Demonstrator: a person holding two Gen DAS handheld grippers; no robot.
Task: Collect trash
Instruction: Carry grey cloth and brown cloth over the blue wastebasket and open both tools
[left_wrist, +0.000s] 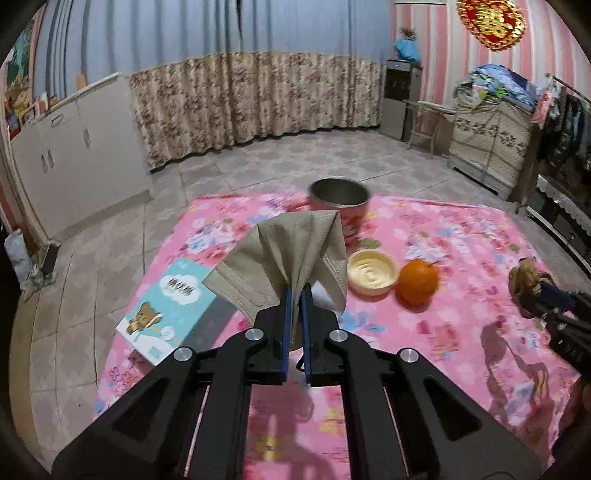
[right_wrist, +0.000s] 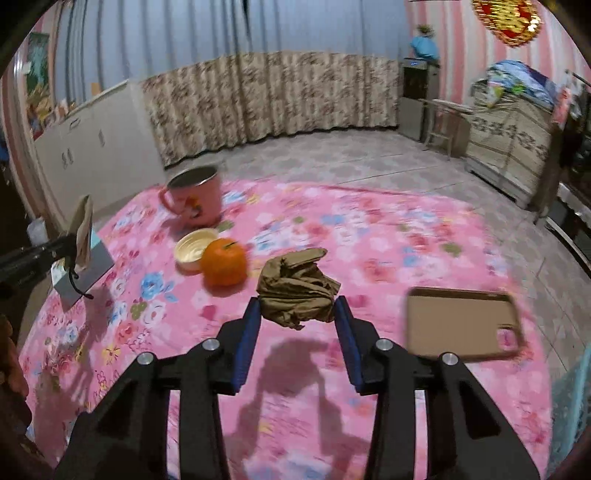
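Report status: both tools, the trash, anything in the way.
Left tool shut on face mask, lifted. Right tool shut on crumpled brown wad. Orange, lid and mug close by.

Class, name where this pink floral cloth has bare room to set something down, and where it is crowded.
Free: the stretch between the orange fruit and the brown flat tray. Crowded: around the pink metal mug and cream round lid.

Pink floral tablecloth (right_wrist: 332, 221); on it, round orange fruit (right_wrist: 224, 266), cream plastic lid (right_wrist: 190, 249), pink metal mug (right_wrist: 195, 199), crumpled olive-brown wrapper (right_wrist: 295, 291), beige embossed face mask (left_wrist: 291, 254), teal bear-print box (left_wrist: 166, 310).
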